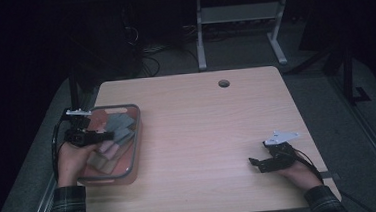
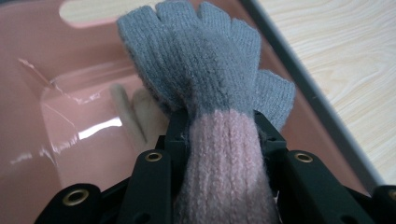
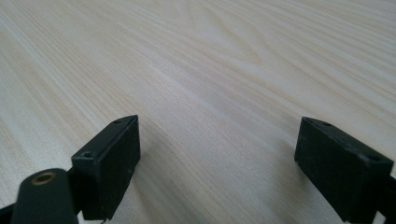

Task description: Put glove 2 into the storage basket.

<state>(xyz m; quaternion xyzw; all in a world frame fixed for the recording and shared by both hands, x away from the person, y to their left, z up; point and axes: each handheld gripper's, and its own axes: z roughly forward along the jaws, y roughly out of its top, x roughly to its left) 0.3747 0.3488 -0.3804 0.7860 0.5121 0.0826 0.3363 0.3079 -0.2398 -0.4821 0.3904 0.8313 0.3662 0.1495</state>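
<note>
A knitted glove [image 2: 205, 70] with grey fingers and a pink cuff hangs over the pink basket [image 1: 134, 160] at the table's left. My left gripper [image 2: 219, 130] is shut on the glove's pink cuff, its jaws pressing both sides. From above, that left gripper [image 1: 105, 136] sits over the basket, where several more grey and pink gloves [image 1: 117, 126] lie. A cream glove [image 2: 140, 112] rests on the basket floor below. My right gripper [image 1: 255, 162] rests open near the table's front right, jaws wide apart over bare wood [image 3: 210, 70] with nothing between them.
The wooden table [image 1: 201, 115] has a round cable hole [image 1: 223, 83] at the back. Beyond the far edge stand a metal desk frame [image 1: 240, 27] and cables on the floor. The basket's grey rim [image 2: 317, 98] runs beside the held glove.
</note>
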